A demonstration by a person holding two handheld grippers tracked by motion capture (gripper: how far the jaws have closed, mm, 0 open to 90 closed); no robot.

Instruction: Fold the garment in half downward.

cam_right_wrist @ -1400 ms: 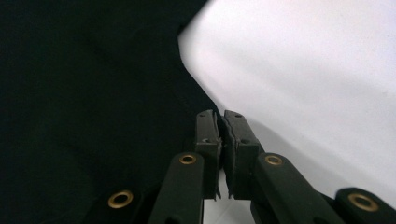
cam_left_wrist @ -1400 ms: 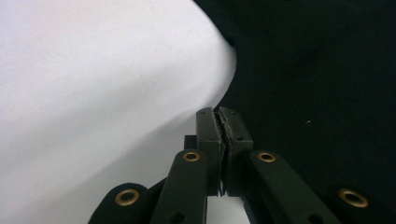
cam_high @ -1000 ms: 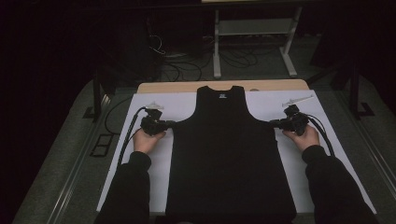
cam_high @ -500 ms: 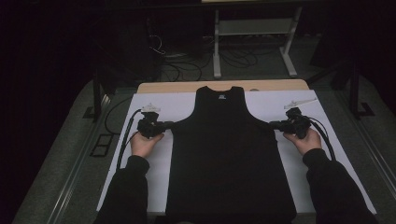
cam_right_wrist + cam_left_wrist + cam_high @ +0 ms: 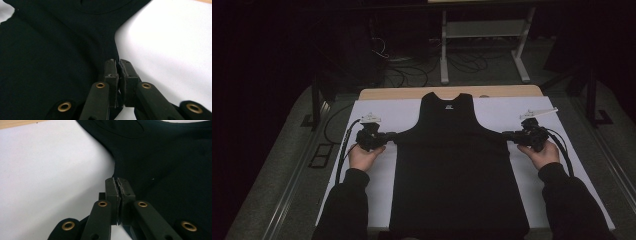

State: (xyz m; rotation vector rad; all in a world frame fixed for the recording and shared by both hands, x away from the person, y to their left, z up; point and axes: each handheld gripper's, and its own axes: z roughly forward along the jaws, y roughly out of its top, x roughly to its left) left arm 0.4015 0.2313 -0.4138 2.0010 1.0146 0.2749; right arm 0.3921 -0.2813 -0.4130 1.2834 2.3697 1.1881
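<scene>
A black sleeveless top [image 5: 457, 170] lies flat on a white sheet [image 5: 382, 112], neck toward the far edge. My left gripper [image 5: 393, 135] is shut on the top's left side edge just under the armhole; in the left gripper view the jaws [image 5: 117, 182] pinch the black fabric [image 5: 162, 157]. My right gripper [image 5: 506, 134] is shut on the matching spot of the right side edge, and the right gripper view shows its jaws [image 5: 118, 63] closed on the cloth [image 5: 50, 50]. The fabric runs taut between the two grips.
The white sheet covers a wooden table whose far edge [image 5: 412, 93] shows behind the top. Beyond it stand a white metal frame [image 5: 484, 30] and loose cables [image 5: 412, 65] on the floor. Bare sheet [image 5: 562, 165] lies to either side of the top.
Both hands have drifted slightly toward the near edge and up, keeping their grip on the top's side edges. The top's neck stays where it was.
</scene>
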